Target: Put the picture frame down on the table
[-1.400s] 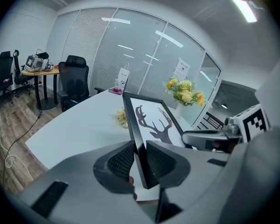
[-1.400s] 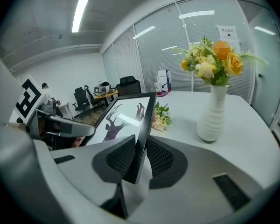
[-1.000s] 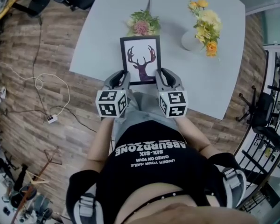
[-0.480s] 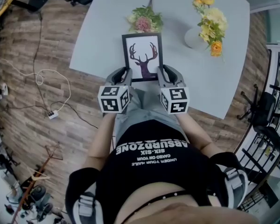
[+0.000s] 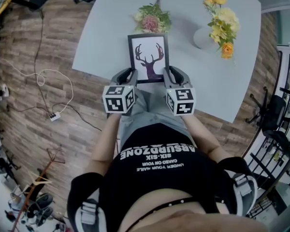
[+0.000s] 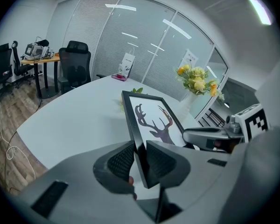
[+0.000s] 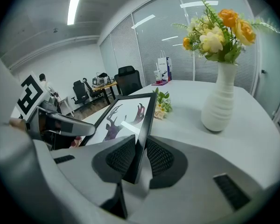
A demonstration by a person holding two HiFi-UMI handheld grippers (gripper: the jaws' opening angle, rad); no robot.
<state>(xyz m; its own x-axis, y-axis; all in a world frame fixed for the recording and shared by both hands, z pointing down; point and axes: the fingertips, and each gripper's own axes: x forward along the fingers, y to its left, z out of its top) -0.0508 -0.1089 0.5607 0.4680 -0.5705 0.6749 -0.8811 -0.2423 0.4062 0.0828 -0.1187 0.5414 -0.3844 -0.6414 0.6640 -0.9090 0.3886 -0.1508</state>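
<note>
A black picture frame with a dark deer silhouette on white is held over the near part of the grey table, tilted. My left gripper is shut on the frame's left edge, and my right gripper is shut on its right edge. In the left gripper view the frame rises between the jaws, with the right gripper beyond it. The right gripper view shows the frame and the left gripper across it.
A small bunch of pink and green flowers lies on the table just beyond the frame. A white vase with yellow and orange flowers stands at the right. Office chairs, a desk and glass walls lie past the table. Cables run over the wooden floor.
Both grippers and the frame have shifted slightly forward over the table, toward the flower bunch. The grip on both edges has stayed the same.
</note>
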